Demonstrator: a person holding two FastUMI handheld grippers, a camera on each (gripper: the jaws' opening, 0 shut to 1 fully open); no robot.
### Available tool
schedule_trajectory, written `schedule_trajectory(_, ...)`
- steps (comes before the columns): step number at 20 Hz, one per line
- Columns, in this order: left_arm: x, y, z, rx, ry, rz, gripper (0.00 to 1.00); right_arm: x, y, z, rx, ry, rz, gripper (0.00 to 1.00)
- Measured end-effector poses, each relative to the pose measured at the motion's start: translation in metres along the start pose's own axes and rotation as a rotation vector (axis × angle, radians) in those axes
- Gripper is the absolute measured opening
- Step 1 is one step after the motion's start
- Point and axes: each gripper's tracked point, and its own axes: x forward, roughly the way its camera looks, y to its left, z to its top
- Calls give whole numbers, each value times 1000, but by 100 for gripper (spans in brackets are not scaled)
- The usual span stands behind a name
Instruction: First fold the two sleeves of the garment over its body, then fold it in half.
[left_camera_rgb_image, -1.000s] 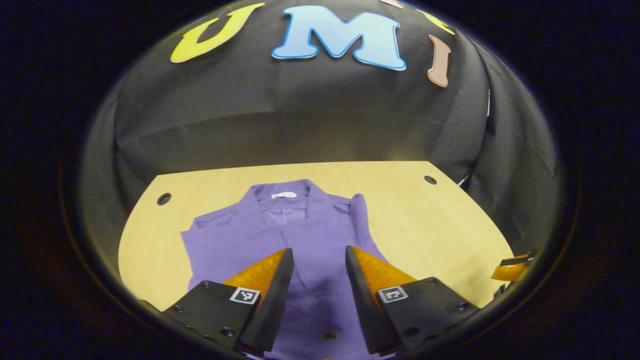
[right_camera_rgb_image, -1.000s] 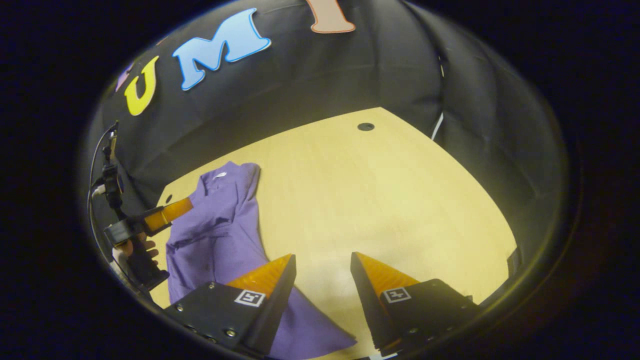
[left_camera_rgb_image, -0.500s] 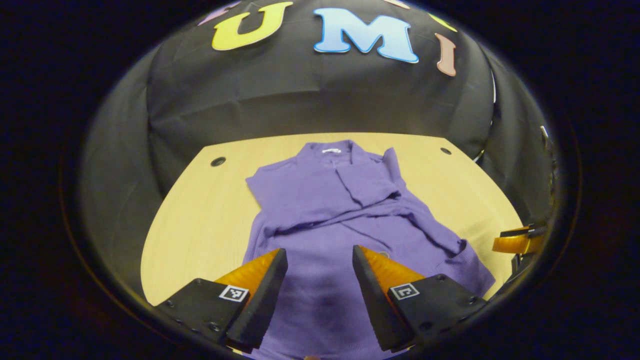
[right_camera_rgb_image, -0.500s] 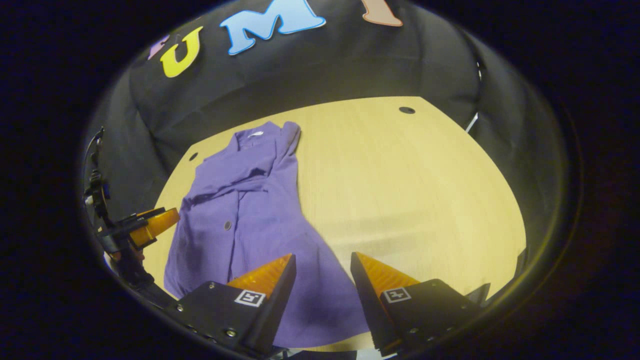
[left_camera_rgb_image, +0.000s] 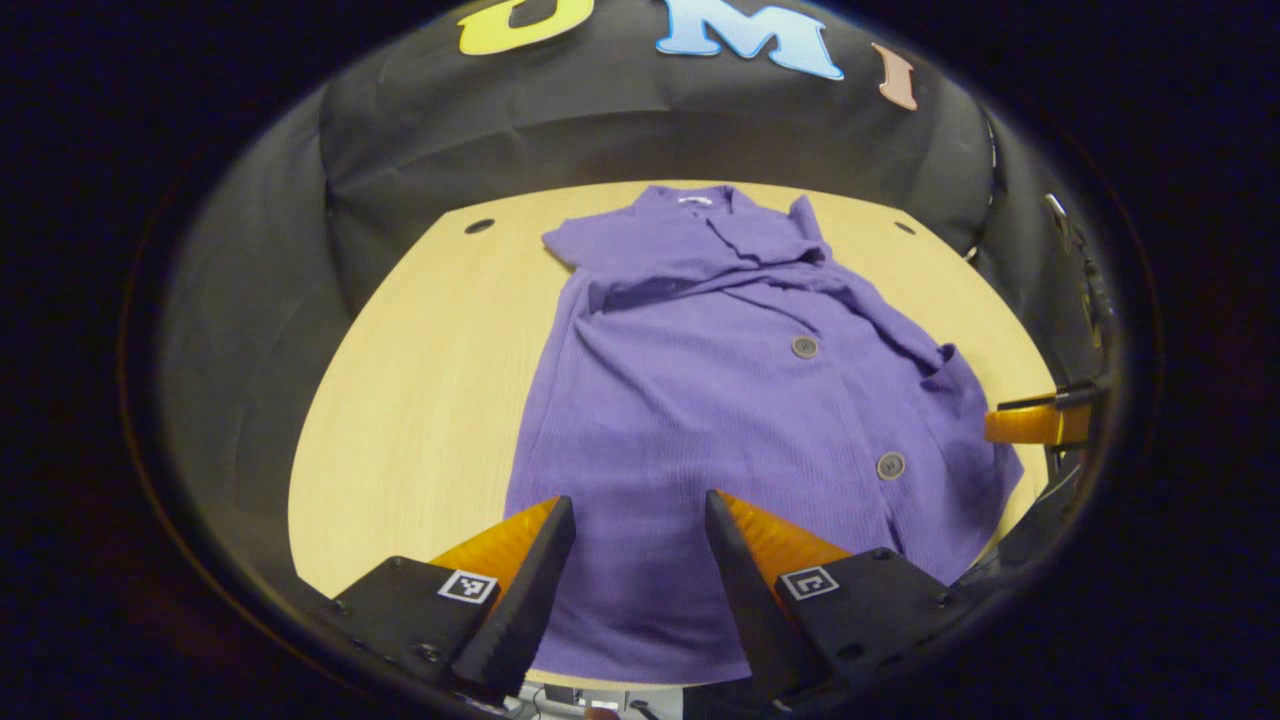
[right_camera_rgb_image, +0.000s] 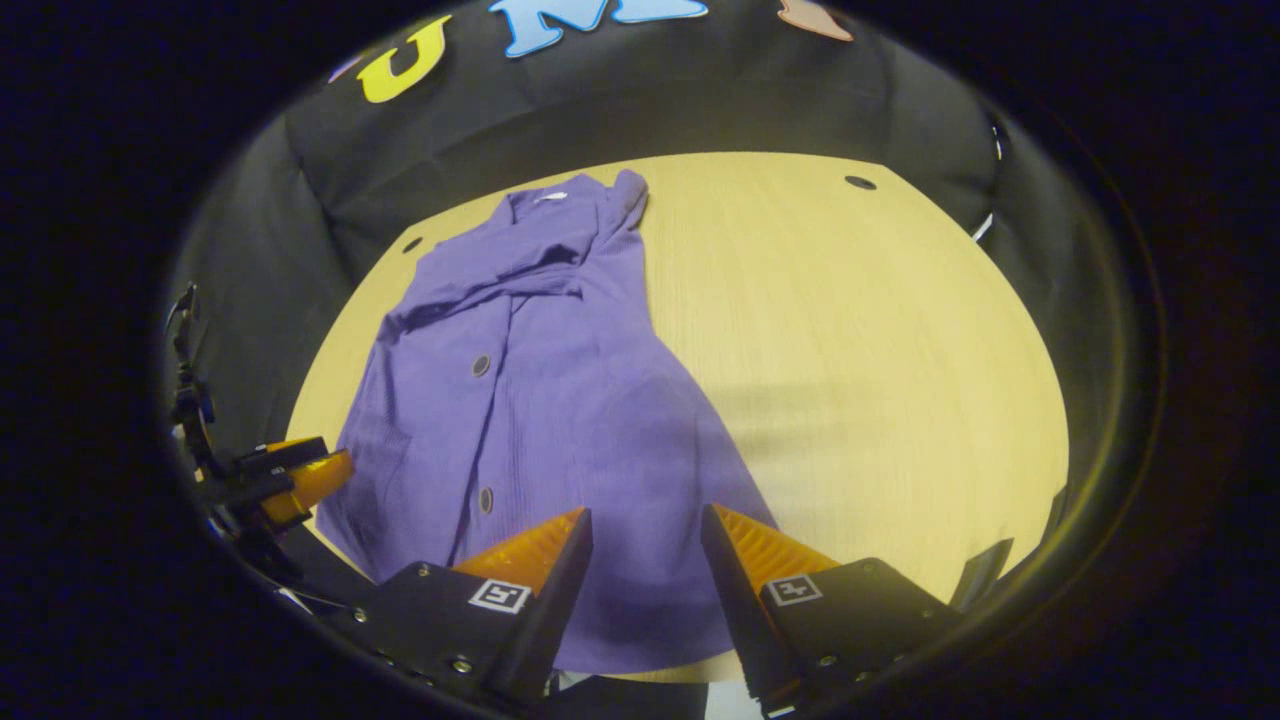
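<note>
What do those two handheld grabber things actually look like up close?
Each gripper, left and right, has two wedge-shaped fingers tapering to points, mounted on black blocks fixed with screws. Each block carries a small square black-and-white marker. Thin cables trail behind the left one in the right gripper view.

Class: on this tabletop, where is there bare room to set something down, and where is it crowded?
Widest bare patch: wooden table between the purple buttoned garment and the table's right edge. A narrower strip lies along the garment's other side. The garment's own stretch is crowded.
</note>
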Motion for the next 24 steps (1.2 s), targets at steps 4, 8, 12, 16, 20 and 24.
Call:
schedule_trajectory(4,21,6,-26,6,64,15,87,6,-4,-24,-23,63,-40,76)
schedule_trajectory(8,29,14,-32,-27,89,7,88,14,-12,-39,-27,107,-83,78)
schedule_trajectory(12,26,14,-32,-28,68,2,87,14,-12,-46,-114,143,-120,82)
schedule_trajectory(16,35,2,-26,-28,56,-9,67,15,-8,-45,-129,132,-110,80)
schedule_trajectory(20,38,1,-20,-57,55,12,11,16,3,-44,0,109,-34,35)
schedule_trajectory(24,37,-1,-16,-25,53,31,6,17,5,-40,101,109,5,7)
